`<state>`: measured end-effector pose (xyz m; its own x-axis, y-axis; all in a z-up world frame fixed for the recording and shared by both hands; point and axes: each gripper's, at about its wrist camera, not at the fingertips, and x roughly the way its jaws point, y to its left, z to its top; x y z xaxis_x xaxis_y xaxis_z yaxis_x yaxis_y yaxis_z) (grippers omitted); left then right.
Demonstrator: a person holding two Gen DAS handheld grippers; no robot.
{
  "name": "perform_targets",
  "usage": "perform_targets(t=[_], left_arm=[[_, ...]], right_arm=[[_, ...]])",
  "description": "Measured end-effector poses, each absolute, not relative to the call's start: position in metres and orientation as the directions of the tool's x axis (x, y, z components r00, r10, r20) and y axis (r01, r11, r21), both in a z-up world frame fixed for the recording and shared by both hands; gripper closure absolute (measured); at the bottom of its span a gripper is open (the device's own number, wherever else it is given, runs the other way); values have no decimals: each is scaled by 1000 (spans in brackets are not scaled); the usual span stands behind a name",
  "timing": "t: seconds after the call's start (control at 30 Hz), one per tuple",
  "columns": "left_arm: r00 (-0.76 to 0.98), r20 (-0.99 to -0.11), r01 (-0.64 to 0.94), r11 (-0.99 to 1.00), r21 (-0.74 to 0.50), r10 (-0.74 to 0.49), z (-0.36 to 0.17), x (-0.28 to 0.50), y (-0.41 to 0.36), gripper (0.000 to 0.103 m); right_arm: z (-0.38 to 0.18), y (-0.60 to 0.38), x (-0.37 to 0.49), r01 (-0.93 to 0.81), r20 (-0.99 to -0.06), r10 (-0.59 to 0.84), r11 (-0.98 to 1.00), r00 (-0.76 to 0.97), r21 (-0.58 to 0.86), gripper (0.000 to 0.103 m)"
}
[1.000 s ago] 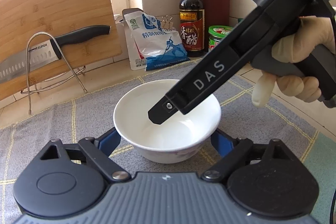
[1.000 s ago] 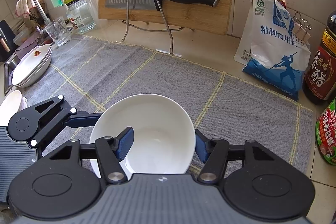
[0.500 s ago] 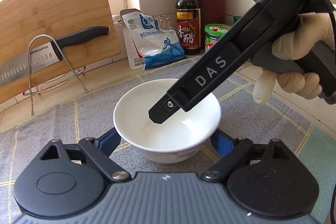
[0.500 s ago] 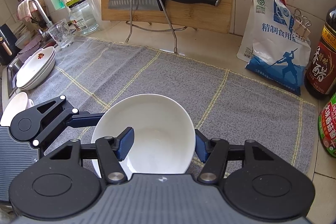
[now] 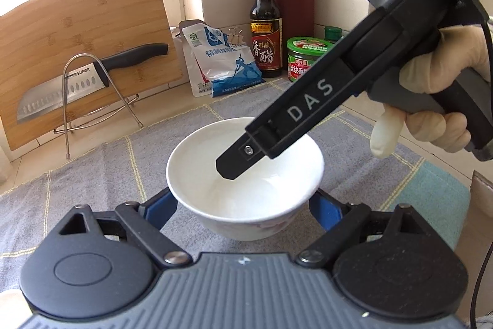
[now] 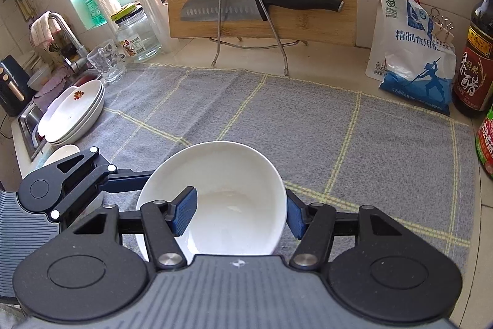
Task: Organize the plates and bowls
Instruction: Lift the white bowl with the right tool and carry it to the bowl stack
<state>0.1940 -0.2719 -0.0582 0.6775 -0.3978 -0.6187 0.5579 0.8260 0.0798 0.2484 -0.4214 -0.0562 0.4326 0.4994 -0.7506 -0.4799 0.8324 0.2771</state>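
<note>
We see the grey cloth (image 6: 308,125) on the worktop (image 6: 332,57), and the white bowl (image 5: 246,190) above it. Our left tool (image 5: 243,205) holds the bowl from outside, one blue pad on each side of its wall. Our right tool (image 6: 240,211) is closed on the bowl's rim: one pad (image 6: 185,210) is inside, the other outside. A stack of plates (image 6: 74,113) lies at the cloth's edge near the sink.
</note>
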Motion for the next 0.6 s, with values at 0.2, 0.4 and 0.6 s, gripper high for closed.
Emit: perform_targets(t=[0.2, 0.4, 0.6], left_arm=[[680, -610, 569, 817, 89, -407, -43, 173, -244, 11], [687, -600, 568, 818, 89, -411, -30, 154, -218, 11], [698, -591, 555, 827, 88, -405, -21, 136, -189, 11]], right_arm=[[-41, -398, 225, -475, -737, 506, 833, 447, 283, 37], [-28, -371, 205, -473, -723, 514, 832, 462, 289, 37], [-19, -338, 189, -490, -720, 519, 825, 461, 280, 37]])
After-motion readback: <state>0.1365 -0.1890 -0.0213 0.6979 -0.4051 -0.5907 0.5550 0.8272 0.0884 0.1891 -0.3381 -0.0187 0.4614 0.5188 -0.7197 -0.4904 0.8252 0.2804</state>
